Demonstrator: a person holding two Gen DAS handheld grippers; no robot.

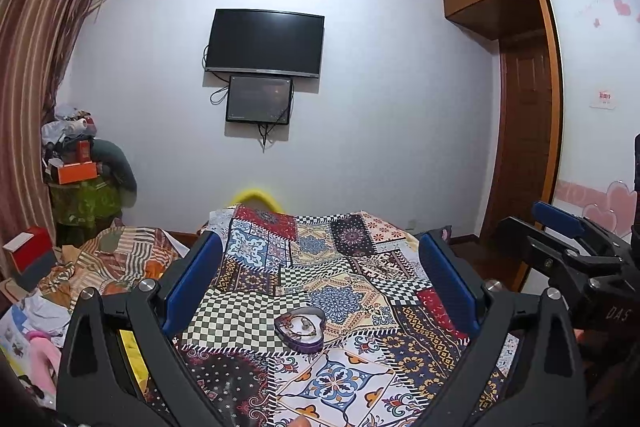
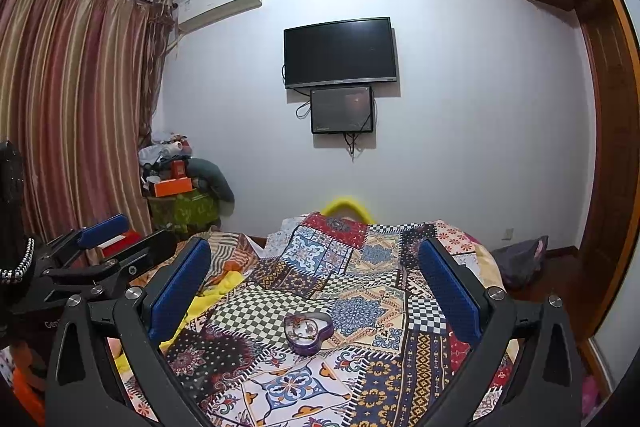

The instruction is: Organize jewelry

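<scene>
A purple heart-shaped jewelry box (image 1: 301, 330) lies open on the patterned bedspread (image 1: 340, 267), with small pieces of jewelry inside. My left gripper (image 1: 320, 259) is open and empty, held above and behind the box, which shows between its blue-padded fingers (image 1: 196, 275). The same box shows in the right wrist view (image 2: 308, 331). My right gripper (image 2: 316, 267) is also open and empty, at about the same distance from the box. Each gripper appears at the edge of the other's view: the right gripper (image 1: 568, 239) and the left gripper (image 2: 104, 239).
A striped blanket and clutter (image 1: 112, 259) lie left of the bed. A stack of boxes and bags (image 1: 80, 163) stands by the curtain (image 2: 72, 107). A TV (image 1: 264, 43) hangs on the far wall. A wooden wardrobe and door (image 1: 528, 147) are at the right.
</scene>
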